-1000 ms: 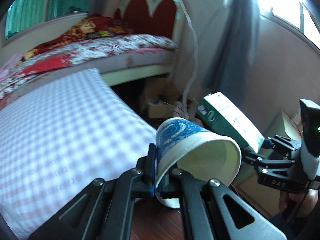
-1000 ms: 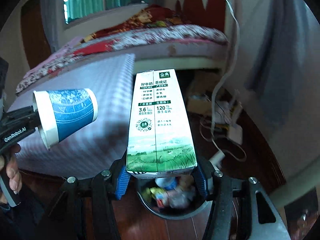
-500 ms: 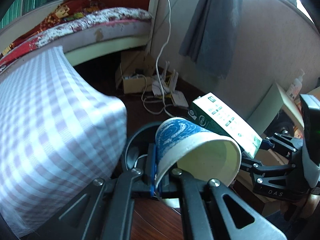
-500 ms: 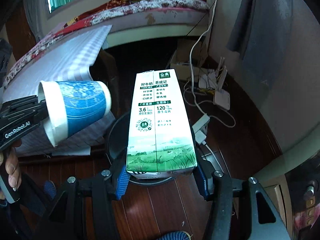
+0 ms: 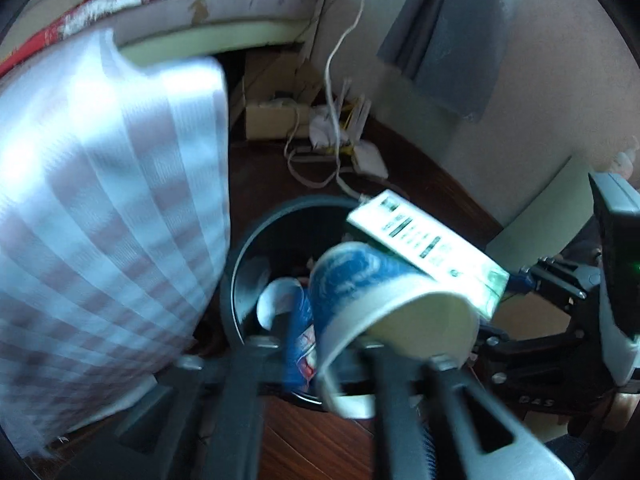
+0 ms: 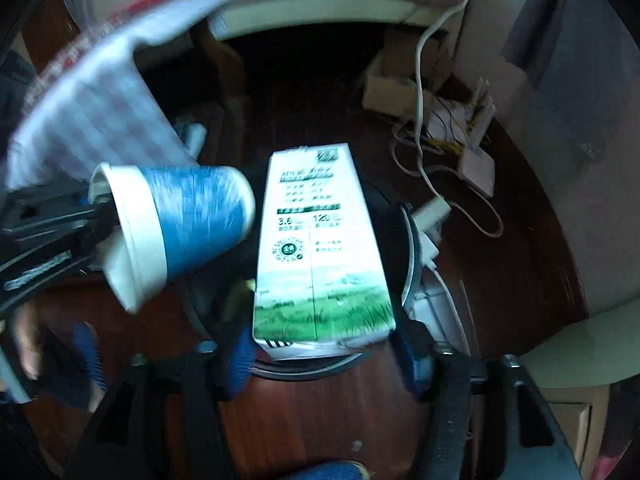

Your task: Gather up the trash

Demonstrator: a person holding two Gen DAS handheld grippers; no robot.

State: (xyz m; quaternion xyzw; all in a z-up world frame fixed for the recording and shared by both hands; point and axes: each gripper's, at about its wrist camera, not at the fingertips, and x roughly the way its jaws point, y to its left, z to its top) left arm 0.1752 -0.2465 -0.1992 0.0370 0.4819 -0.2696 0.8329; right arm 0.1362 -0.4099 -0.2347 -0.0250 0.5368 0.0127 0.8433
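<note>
My left gripper (image 5: 324, 356) is shut on the rim of a blue and white paper cup (image 5: 372, 292), which it holds tilted over a round black trash bin (image 5: 240, 264). The cup also shows in the right wrist view (image 6: 180, 228). My right gripper (image 6: 324, 344) is shut on a white and green milk carton (image 6: 320, 248) and holds it above the same bin (image 6: 412, 264). In the left wrist view the carton (image 5: 424, 248) sits just right of the cup. The bin holds other trash, partly hidden.
A checked purple and white cloth (image 5: 100, 208) hangs at the bin's left. White cables and a power strip (image 6: 472, 160) lie on the dark wood floor behind. A bed edge (image 5: 208, 16) is at the back. A cabinet (image 6: 572, 360) stands at the right.
Both grippers have tipped downward and moved in over the bin, still holding the cup and the carton. The bin's inside is now in view below them.
</note>
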